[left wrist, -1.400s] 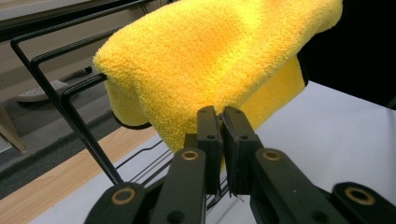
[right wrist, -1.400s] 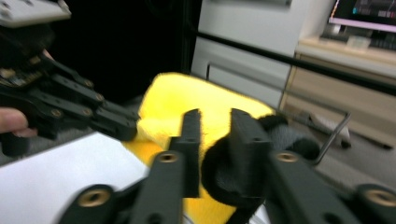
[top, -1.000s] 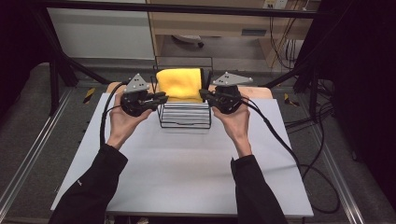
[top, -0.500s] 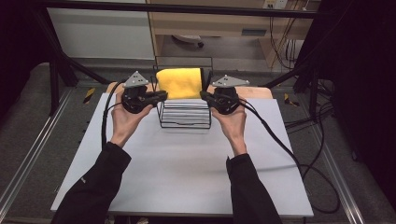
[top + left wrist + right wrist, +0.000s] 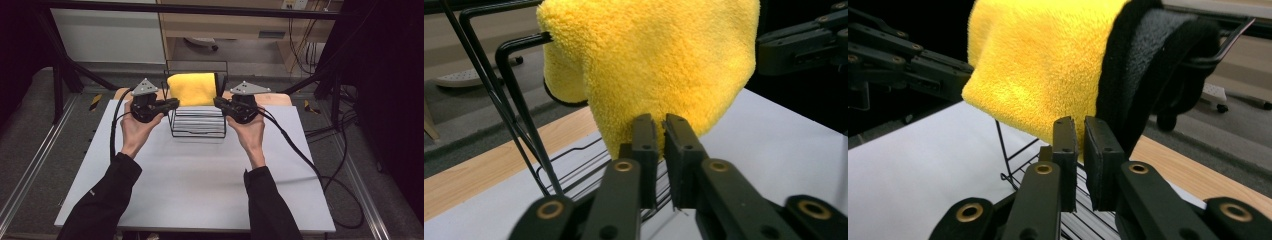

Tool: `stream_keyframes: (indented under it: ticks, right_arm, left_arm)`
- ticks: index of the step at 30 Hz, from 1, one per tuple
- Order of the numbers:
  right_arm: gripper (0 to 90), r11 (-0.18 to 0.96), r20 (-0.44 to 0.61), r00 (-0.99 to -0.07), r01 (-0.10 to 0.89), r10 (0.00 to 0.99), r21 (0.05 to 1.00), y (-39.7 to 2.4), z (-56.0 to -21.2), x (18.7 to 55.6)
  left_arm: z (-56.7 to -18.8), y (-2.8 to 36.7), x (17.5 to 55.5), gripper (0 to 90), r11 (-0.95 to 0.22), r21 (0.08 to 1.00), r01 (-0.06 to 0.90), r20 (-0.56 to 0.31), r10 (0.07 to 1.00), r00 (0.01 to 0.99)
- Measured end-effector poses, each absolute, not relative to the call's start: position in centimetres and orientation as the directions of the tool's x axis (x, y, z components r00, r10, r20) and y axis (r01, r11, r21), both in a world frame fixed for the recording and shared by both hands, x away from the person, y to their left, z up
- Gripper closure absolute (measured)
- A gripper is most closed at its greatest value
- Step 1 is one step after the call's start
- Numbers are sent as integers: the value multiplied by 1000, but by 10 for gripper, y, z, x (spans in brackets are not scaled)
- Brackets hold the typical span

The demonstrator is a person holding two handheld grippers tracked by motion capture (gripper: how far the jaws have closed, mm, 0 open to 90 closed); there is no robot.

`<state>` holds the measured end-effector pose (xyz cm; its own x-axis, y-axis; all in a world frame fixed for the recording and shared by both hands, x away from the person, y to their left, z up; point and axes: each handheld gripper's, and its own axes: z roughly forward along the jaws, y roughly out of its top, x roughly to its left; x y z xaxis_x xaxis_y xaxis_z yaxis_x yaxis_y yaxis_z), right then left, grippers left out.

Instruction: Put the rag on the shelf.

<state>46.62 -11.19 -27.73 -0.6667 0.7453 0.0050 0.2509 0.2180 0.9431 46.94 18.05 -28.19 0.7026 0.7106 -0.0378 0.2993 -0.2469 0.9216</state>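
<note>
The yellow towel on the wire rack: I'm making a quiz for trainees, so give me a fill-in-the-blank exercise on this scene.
1. The towel draped over the rack is ____ in colour.
2. Beside it hangs a second cloth, coloured ____.
3. The rack is made of black ____.
4. The left claw and right claw sit on opposite ____ of the rack.

Missing words: yellow; black; wire; sides

Both forearms, in dark sleeves, reach forward side by side. The left hand (image 5: 134, 131) holds the black two-jaw left gripper (image 5: 173, 103), the right hand (image 5: 251, 135) the matching right gripper (image 5: 218, 102); their tips point inward toward each other. Each pair of jaws has just parted slightly, a narrow slit between the pads, nothing gripped.
</note>
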Motion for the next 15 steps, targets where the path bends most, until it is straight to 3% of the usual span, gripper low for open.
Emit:
stream_keyframes:
  ticks: [7,15]
  right_arm:
    - [732,198,7,-663,234,749,952,-124,-267,452]
    - [535,197,13,-662,242,749,950,-131,-265,437]
  left_arm:
    - [-282,193,457,602,-241,918,315,-50,717,695]
    - [-294,204,442,416,-262,907,330,-48,714,699]
